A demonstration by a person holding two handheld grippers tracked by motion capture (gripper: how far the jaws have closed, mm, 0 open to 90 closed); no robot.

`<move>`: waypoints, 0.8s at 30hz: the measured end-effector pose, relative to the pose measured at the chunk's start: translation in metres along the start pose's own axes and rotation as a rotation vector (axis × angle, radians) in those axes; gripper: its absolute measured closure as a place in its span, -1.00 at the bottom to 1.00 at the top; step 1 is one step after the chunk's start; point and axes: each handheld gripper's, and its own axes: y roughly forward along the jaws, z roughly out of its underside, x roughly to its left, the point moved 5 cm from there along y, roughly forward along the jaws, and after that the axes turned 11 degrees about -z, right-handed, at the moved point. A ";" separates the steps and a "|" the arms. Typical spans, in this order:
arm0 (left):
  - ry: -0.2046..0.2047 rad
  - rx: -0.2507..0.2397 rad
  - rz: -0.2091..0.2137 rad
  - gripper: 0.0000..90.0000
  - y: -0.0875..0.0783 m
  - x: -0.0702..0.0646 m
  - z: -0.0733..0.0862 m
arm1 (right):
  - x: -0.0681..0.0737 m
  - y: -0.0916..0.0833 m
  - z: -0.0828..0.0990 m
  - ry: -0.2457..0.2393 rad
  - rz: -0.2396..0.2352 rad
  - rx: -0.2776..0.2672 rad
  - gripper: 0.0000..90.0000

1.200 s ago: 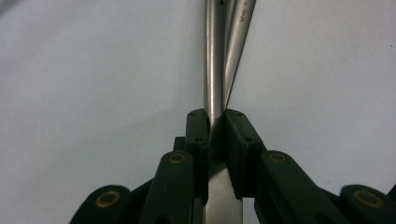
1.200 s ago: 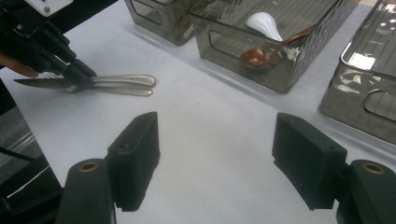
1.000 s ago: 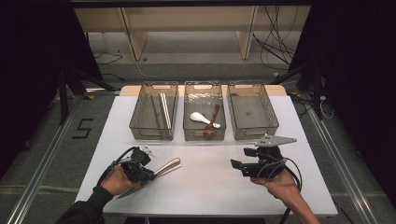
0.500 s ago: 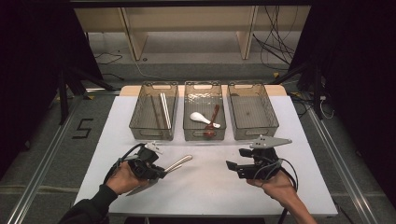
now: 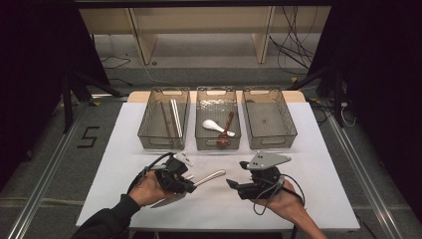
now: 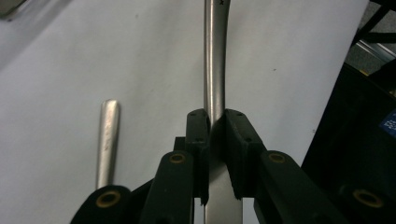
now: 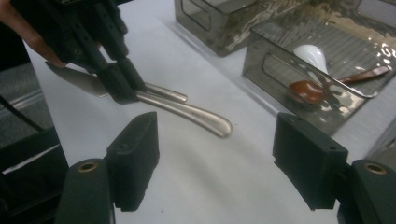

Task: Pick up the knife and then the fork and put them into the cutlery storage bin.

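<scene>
Lifted since earlier, the knife (image 5: 199, 182) is pinched by the left gripper (image 5: 185, 185); right gripper (image 5: 233, 186) spread near 3 bins (image 5: 217, 144).

A silver metal table knife (image 5: 199, 181) sits clamped at its blade, handle pointing right. A second silver metal utensil (image 6: 107, 135) lies just beside it on the near-left table

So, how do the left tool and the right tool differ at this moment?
The left tool is shut on a metal knife, while the right tool is open and holds nothing. In the right gripper view the left tool's jaws pinch the knife near where blade meets handle; the right tool's jaws stand wide apart. Both are black, hand-held, and low above the white table.
</scene>
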 end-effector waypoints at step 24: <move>0.136 0.046 0.080 0.77 0.006 -0.034 -0.021 | 0.025 0.035 0.014 -0.301 0.007 0.250 -0.28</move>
